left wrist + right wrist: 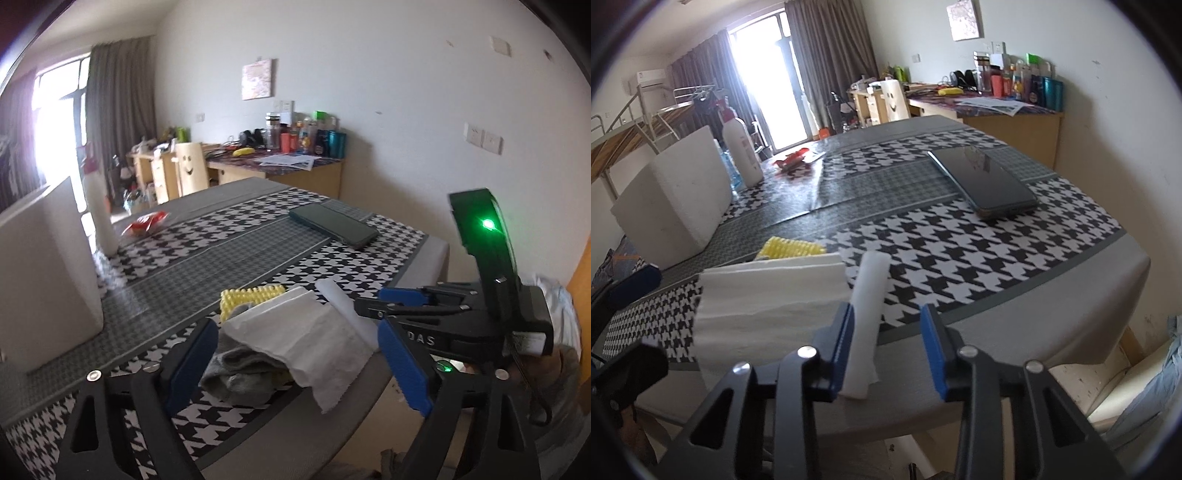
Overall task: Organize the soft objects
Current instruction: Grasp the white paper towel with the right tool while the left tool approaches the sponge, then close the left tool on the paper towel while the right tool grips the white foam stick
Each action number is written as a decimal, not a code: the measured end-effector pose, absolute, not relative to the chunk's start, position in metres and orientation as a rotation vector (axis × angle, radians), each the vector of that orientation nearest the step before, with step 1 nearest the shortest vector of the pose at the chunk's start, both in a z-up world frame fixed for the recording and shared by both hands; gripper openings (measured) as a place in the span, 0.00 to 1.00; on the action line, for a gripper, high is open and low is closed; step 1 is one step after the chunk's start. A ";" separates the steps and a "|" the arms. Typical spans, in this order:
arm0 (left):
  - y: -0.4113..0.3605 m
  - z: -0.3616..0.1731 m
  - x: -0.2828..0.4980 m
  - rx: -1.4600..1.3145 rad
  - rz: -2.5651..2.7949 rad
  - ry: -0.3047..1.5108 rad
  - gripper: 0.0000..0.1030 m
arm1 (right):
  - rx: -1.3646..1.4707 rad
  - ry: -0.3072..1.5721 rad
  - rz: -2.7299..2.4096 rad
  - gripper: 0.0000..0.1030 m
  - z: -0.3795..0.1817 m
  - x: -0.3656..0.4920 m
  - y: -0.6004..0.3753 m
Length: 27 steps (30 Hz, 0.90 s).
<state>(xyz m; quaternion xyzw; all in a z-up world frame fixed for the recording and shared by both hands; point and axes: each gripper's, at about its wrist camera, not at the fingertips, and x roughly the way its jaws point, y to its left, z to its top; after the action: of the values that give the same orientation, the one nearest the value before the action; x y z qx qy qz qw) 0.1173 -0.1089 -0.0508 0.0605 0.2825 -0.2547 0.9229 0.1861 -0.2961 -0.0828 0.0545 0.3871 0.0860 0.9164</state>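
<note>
Right wrist view: right tool (888,326) half-spread, rolled white tissue (866,314) touching only its left pad, ungripped; left tool (295,365) spread wide, straddling folded tissue (295,332) for pickup.

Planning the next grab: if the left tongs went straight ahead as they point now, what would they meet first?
Most likely the white paper towel over the grey cloth, lying between the open left tongs; depth is uncertain.

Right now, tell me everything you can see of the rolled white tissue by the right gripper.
The rolled white tissue is a slim, soft-looking paper cylinder lying flat on the houndstooth tablecloth, its near end past the table edge. It lies just right of the folded white tissue stack. The right gripper straddles it: its left pad is against the roll, its right pad stands clear.
</note>
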 end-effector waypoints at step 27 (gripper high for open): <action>-0.149 -0.095 0.142 0.450 -0.470 0.722 0.21 | 0.134 0.823 0.228 0.37 -0.090 0.194 -0.304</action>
<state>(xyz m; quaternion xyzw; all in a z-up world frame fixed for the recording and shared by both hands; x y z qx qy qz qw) 0.1420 -0.1495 -0.0946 0.2165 0.3471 -0.2259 0.8841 0.1945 -0.3037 -0.0896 0.0649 0.3986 0.1105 0.9081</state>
